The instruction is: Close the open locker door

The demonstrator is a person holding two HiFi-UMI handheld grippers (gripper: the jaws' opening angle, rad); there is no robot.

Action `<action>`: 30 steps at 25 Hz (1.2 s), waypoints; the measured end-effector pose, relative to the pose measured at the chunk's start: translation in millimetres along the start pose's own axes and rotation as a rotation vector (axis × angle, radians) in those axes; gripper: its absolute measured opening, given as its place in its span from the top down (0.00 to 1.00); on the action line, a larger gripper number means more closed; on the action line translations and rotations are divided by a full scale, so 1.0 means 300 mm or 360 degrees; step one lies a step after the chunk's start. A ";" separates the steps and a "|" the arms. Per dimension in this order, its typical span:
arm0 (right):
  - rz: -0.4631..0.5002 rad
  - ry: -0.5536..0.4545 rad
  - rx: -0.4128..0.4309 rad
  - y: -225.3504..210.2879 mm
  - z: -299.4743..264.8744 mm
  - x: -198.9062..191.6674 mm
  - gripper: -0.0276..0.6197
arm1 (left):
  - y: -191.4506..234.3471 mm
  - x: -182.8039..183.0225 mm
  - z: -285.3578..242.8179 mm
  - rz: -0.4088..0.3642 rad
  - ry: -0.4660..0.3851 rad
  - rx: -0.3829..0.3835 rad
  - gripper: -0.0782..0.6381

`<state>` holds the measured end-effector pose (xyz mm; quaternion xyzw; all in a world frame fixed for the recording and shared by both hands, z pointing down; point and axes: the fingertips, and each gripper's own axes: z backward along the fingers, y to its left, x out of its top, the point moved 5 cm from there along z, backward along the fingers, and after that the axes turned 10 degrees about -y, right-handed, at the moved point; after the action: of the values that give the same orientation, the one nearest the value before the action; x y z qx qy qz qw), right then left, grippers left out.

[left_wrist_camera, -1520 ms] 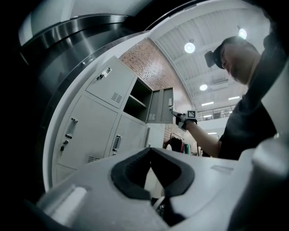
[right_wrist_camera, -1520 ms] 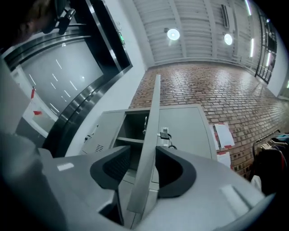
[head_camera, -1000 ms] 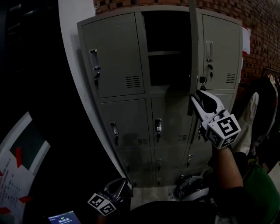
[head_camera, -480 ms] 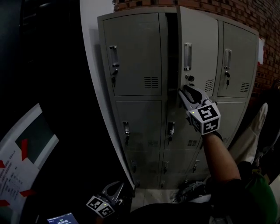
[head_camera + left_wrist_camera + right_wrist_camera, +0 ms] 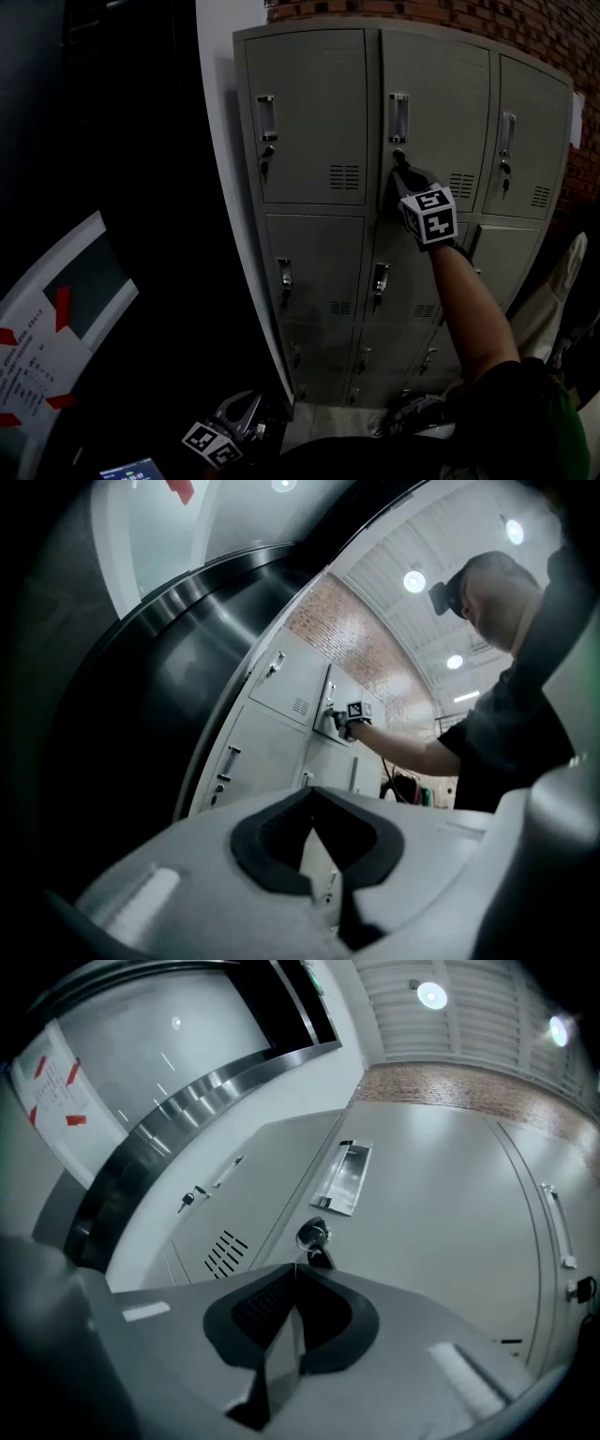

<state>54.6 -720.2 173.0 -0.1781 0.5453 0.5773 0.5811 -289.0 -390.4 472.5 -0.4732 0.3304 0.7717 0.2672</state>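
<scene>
The grey locker bank (image 5: 309, 244) stands ahead, and its top middle door (image 5: 441, 103) lies flush with its neighbours. My right gripper (image 5: 397, 171) reaches out at arm's length, shut, tips against that door just under its recessed handle (image 5: 398, 117). In the right gripper view the gripper (image 5: 298, 1266) meets right below the lock (image 5: 312, 1234), beside the dark key head (image 5: 321, 1257); whether it pinches the key I cannot tell. My left gripper (image 5: 241, 412) hangs low by my side, shut and empty (image 5: 314, 816), pointing at the lockers.
A white pillar (image 5: 220, 141) and a dark glossy wall border the lockers on the left. A white board with red marks (image 5: 56, 347) leans at the lower left. Brick wall (image 5: 544, 37) rises behind; light cloth (image 5: 553, 300) hangs at the right.
The top middle door swung from wide open to fully closed, pushed by my right gripper, which followed it up to the lock. The view shifted right. My left gripper stayed low.
</scene>
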 end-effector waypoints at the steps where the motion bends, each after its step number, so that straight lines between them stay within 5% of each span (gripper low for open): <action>1: -0.0020 -0.0015 0.0018 -0.008 -0.003 -0.006 0.94 | -0.003 0.002 0.000 -0.0001 0.0001 0.0004 0.89; 13: 0.0041 -0.0021 0.0137 0.034 0.055 0.062 0.94 | -0.095 -0.006 -0.035 -0.0018 0.0002 -0.0047 0.89; 20: 0.0110 -0.0032 0.0062 0.028 0.048 0.112 0.87 | -0.124 -0.005 -0.024 -0.0025 -0.0014 -0.0032 0.89; 25: -0.0100 -0.0051 -0.0047 -0.009 0.044 0.106 0.78 | -0.120 -0.004 0.001 -0.0024 -0.0021 -0.0011 0.89; 30: 0.0027 0.0009 -0.0072 0.001 0.016 0.135 0.83 | -0.113 0.002 0.015 -0.0026 -0.0025 -0.0001 0.89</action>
<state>45.7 -696.8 140.8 -0.1881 0.5352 0.5940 0.5704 -267.0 -365.2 464.8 -0.4699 0.3243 0.7732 0.2759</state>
